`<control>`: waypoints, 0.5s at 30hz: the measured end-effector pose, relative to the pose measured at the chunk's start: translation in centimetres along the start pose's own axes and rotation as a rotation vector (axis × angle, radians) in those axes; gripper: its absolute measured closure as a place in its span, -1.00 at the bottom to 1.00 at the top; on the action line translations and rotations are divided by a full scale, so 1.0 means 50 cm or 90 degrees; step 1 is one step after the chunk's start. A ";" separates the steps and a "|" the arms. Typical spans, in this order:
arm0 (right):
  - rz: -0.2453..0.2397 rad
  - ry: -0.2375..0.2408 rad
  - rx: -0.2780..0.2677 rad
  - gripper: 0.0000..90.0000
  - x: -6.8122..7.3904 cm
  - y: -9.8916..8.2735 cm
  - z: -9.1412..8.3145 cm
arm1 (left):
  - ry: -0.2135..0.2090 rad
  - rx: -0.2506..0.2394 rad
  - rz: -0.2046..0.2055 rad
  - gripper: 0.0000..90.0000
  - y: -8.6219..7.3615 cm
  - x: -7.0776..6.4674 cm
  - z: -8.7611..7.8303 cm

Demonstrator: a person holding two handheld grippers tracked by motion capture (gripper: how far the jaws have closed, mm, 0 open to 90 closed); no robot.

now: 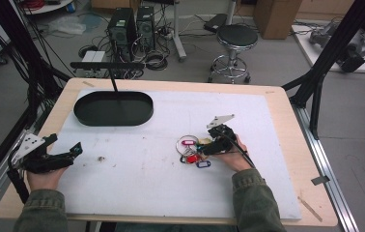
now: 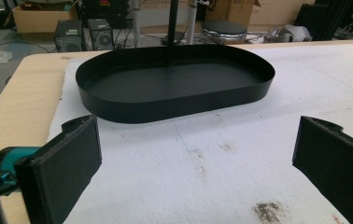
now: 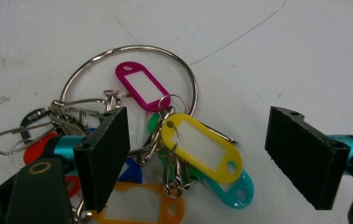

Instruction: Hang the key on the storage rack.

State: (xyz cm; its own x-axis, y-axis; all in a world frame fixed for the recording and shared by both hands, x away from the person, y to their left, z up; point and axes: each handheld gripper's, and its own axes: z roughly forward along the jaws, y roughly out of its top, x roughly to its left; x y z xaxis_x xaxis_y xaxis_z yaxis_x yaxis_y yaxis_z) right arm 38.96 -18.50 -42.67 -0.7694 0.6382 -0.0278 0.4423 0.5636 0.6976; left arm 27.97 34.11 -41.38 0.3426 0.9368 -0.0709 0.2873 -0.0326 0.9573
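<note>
Room: workshop floor beyond the table's far edge, with two black computer towers, tangled cables, a round black stool on a chrome base, and cardboard boxes
Surface: pale wooden table covered almost edge to edge by a white, slightly fuzzy foam sheet with a few dark smudges
Tray: shallow black oval tray with thin upright walls, matte, near the far left corner of the sheet; a thin black post rises from it to a flat black crossbar
Key bunch: large thin silver wire ring lying flat on the sheet, right of centre, nearer the near edge; plastic tags hang from it on small chains and clips
Tags, right gripper view: oblong with rounded ends and white paper windows; magenta tag inside the ring, yellow tag across its lower edge, teal tag under the yellow, orange tag at the bottom, red and blue ones partly hidden
Tags, high view: small specks of pink, red and blue beside the ring
Left gripper: held in the left hand at the near left corner, its jaws wide apart with nothing between them; its own view looks across bare foam to the tray
Right gripper: held in the right hand, jaws wide apart, straddling the yellow tag and the ring's lower edge, gripping nothing; pads flat, black and rubbery
Sleeves: olive green fabric on both forearms at the near edge
</note>
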 end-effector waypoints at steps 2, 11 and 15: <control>-0.009 0.010 0.003 -0.42 -0.002 0.001 0.002 | -0.001 0.000 0.000 -0.96 0.000 -0.001 0.001; -0.024 0.057 0.057 0.02 -0.007 0.021 0.008 | 0.000 -0.002 -0.002 -0.96 0.000 0.001 0.000; 0.002 0.076 0.076 0.21 -0.016 0.022 0.007 | -0.002 0.000 0.000 -0.96 0.000 0.001 0.000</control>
State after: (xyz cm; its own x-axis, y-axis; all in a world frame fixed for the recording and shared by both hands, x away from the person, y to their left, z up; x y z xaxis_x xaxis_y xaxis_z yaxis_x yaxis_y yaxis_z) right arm 40.23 -18.20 -42.13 -0.8137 0.5777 0.0645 0.4914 0.6243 0.6073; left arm 27.98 34.14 -41.38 0.3462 0.9354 -0.0713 0.2863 -0.0330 0.9576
